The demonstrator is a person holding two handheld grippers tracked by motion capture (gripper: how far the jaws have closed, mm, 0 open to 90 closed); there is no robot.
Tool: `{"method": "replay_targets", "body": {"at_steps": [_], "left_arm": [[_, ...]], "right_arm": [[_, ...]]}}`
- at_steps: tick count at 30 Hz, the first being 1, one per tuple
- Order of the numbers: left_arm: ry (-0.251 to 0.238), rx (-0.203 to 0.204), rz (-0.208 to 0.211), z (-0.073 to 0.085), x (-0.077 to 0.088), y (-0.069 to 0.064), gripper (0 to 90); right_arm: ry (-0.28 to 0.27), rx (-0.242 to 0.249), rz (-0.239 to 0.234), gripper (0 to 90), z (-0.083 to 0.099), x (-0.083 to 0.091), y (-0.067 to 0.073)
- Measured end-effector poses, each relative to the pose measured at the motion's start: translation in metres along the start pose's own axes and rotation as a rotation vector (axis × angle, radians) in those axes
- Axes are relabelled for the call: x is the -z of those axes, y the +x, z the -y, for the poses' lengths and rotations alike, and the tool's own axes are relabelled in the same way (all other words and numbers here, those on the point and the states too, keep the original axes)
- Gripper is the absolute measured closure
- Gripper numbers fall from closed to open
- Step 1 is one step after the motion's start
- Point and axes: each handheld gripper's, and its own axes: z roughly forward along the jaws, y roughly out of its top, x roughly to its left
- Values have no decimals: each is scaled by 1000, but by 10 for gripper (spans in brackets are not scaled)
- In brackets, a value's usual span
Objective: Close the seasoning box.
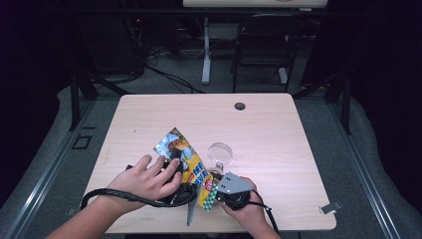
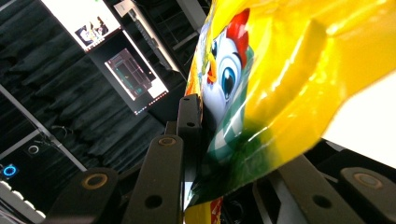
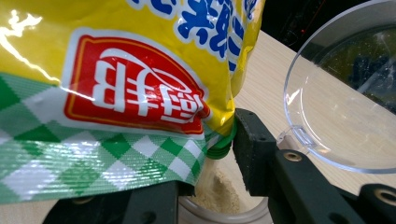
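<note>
**Yellow foil pouch tipped over a jar**

High view: yellow snack pouch (image 1: 191, 167) held tilted near the counter's (image 1: 278, 134) front edge, left gripper (image 1: 174, 172) under the left hand (image 1: 144, 180), right gripper (image 1: 224, 191) beside it. Clear lid (image 1: 220, 153) lies just beyond, a metal clip (image 1: 330, 207) well apart at the right edge.

Left gripper view: jaws pinching the pouch (image 2: 280, 93) low down, likely to tip it.

Right gripper view: jaws around a clear jar (image 3: 219, 196) holding pale powder, probably steadying it; grip unclear. Pouch (image 3: 116, 93) hangs over the mouth, blocking sight. Lid (image 3: 345, 102) close right.
</note>
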Motion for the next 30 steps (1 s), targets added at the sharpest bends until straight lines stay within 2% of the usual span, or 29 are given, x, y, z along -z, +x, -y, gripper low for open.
{"method": "replay_targets", "body": {"at_steps": [22,23,30], "left_arm": [[-1,-10,-7,-1,1,-1,803],[2,-26,-13,-2,2,1,803],[-1,-7,-1,-1,2,1,808]], "right_arm": [[11,-17,-14,703,0,0,0],[10,-18,-14,703,0,0,0],[8,-21,-18,703,-1,1,1]]}}
